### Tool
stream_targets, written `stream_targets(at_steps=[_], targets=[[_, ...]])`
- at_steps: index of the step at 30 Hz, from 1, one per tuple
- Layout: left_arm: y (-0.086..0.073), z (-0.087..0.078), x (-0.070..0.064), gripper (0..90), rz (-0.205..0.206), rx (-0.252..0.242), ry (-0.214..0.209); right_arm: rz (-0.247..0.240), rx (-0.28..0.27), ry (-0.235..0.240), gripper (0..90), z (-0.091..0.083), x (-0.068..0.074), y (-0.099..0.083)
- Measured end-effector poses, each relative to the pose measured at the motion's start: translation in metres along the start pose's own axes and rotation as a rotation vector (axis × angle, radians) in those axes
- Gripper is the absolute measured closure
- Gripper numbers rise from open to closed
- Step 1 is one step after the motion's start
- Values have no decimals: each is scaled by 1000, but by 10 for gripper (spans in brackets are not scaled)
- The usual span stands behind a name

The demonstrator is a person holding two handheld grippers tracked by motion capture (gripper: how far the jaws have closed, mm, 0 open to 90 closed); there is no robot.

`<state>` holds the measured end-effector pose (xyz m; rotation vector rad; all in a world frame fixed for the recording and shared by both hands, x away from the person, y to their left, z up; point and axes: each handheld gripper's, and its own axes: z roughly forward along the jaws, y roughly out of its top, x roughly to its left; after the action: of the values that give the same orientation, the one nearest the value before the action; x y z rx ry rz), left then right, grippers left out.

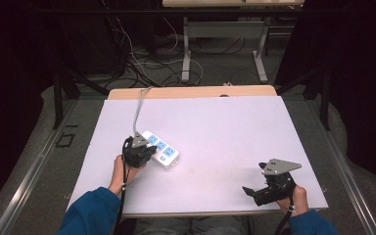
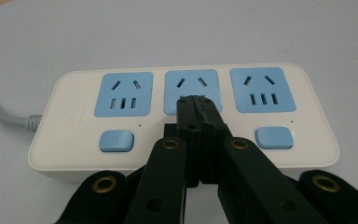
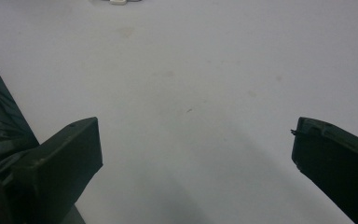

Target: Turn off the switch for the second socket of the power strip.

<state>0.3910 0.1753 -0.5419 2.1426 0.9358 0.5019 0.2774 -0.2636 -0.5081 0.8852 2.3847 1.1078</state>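
Tongs (image 2: 196, 100) on the left, pinched narrow, press over the middle socket of the power strip (image 1: 160, 149) on the tabletop (image 1: 225, 127); right tongs (image 1: 264, 192) gape wide, well apart. Progress is unclear.

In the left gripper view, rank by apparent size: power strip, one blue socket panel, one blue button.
1. Power strip, the white body, spans most of the frame.
2. Left socket panel; the right one looks alike.
3. Left button, smallest; the right button looks alike.
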Motion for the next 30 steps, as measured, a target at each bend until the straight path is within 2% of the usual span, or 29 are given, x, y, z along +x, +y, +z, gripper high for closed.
stream_targets(at_steps=[2, 3, 4, 6, 8, 21, 24, 25, 29, 30], targets=[[0, 0, 0, 900, -10, 1, 4, -4, 2, 6, 10, 0, 0, 0], [0, -1, 1, 900, -8, -18, 11, -4, 2, 6, 10, 0, 0, 0], [1, -2, 1, 900, -2, -14, 22, -3, -1, 1, 10, 0, 0, 0], [0, -2, 2, 900, -21, -14, 12, 0, -3, -2, 11, 0, 0, 0], [1, -2, 2, 900, -11, -18, 9, -1, 1, 2, 10, 0, 0, 0], [2, -3, 3, 900, -13, -16, 9, -4, 1, 7, 10, 0, 0, 0], [4, -7, 4, 897, -27, -43, 13, -4, -3, 2, 10, 1, 0, 0], [5, -8, 5, 837, -28, -42, 9, -3, -2, 2, 10, 1, 0, 0], [9, -13, 7, 720, -40, -64, 11, -7, 14, 8, 10, 0, 0, 0], [10, -14, 7, 684, -42, -63, 5, -4, -2, 5, 10, 0, 0, 0]])
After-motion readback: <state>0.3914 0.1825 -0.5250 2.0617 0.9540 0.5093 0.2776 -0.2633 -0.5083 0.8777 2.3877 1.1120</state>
